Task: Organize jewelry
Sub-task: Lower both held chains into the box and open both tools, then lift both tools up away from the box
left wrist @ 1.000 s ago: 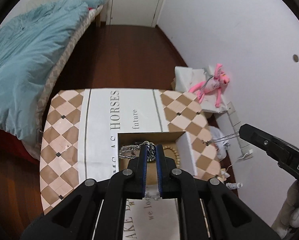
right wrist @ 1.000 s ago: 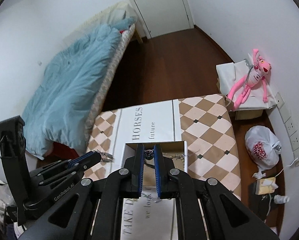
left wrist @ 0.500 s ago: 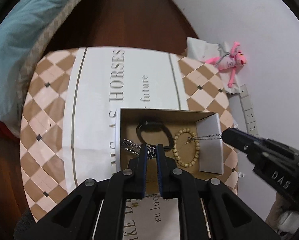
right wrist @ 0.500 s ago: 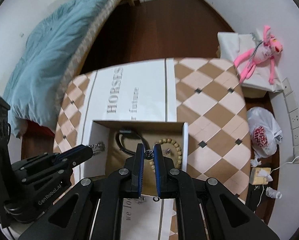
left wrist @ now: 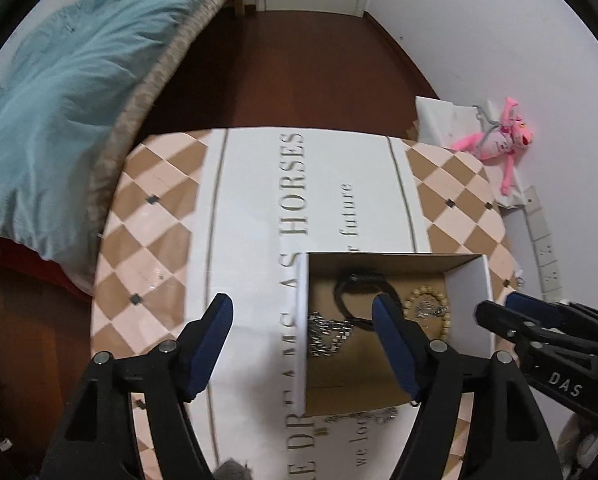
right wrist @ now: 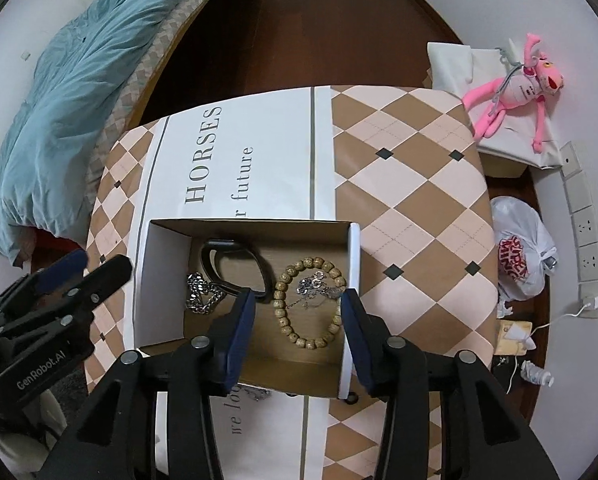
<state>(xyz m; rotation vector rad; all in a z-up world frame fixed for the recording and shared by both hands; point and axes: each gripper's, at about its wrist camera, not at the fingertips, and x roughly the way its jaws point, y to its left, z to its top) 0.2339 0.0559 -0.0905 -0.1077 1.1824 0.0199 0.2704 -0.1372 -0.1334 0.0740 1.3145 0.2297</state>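
An open cardboard box [right wrist: 153, 280] [left wrist: 469, 300] with white walls stands on the patterned table. Inside lie a thick silver chain [right wrist: 201, 298] [left wrist: 329, 332], a black bracelet [right wrist: 235, 268] [left wrist: 363, 296], a wooden bead bracelet [right wrist: 309, 304] [left wrist: 429, 304] and a thin silver necklace [right wrist: 313, 288] [left wrist: 429, 312]. My left gripper [left wrist: 303, 328] is open and empty, straddling the box's left wall. My right gripper [right wrist: 299, 316] is open and empty above the bead bracelet. Each gripper shows at the edge of the other's view.
The table cover [right wrist: 399, 168] has tan diamonds and a white printed band. More chain lies on the table by the box's near wall [right wrist: 255, 394] [left wrist: 363, 418]. A bed with a blue duvet [right wrist: 71, 92] is at the left. A pink plush toy [right wrist: 515, 88] and a plastic bag [right wrist: 519, 256] lie at the right.
Both grippers have opened. The thick chain from the left one and the thin necklace from the right one now lie in the box. The left gripper shifted left.
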